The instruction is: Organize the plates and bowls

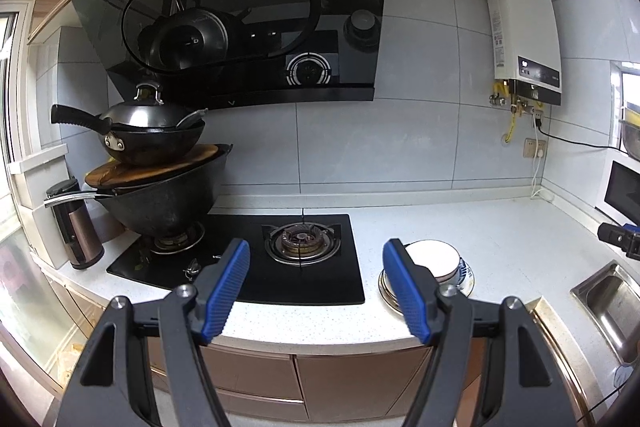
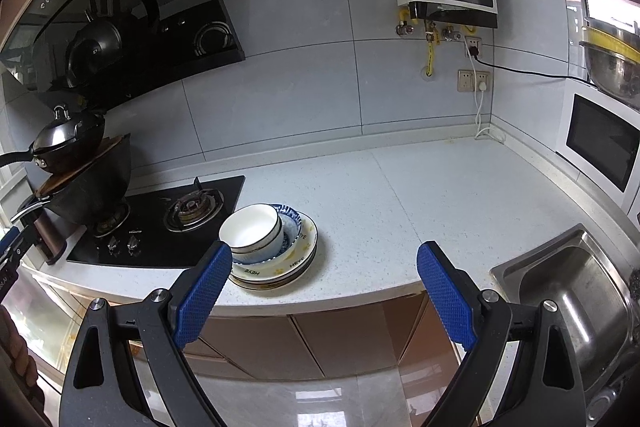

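White speckled tabletop [image 1: 460, 227] is stretching ahead of my left claw [image 1: 316, 291], which I am holding wide with nothing in it. Just past its right finger the white bowl [image 1: 434, 259] is sitting on the plates [image 1: 390, 293], beside the stove [image 1: 248, 259].

Through the other view I am keeping my right claw [image 2: 324, 295] wide and holding nothing; the stack is lying just beyond its left finger: white bowl [image 2: 250, 231] nested in a blue-patterned bowl [image 2: 290, 223] on plates [image 2: 280, 269]. The stacking is looking done to me; whether it needs moving elsewhere I cannot tell.
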Tool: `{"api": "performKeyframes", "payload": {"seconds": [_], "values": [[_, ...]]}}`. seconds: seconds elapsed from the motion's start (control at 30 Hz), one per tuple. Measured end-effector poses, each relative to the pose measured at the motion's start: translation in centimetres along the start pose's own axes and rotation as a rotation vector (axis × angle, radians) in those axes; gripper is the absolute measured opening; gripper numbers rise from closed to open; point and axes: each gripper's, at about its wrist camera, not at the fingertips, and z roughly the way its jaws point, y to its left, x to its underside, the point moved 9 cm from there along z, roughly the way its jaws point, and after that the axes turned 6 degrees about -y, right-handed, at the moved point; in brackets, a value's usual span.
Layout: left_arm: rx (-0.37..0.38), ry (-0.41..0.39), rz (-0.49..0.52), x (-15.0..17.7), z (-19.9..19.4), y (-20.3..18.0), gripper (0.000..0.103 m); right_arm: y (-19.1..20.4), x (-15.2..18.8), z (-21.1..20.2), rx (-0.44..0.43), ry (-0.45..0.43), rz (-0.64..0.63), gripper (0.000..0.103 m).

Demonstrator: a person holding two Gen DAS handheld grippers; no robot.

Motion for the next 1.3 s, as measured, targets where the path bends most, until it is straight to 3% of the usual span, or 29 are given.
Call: {"api": "performKeyframes", "payload": {"seconds": [0.7,1.3], "values": [[-0.007,-0.005,-0.024,-0.26,-0.55,-0.38,0.068,0.03,0.33,0.06,-0.001,0.020,-0.018,0.091],[0.014,0.038,-0.034,0.67,-0.53,-0.75,0.068,-0.13,0.54,0.15,-0.010,0.026,-0.028,0.091]]}}
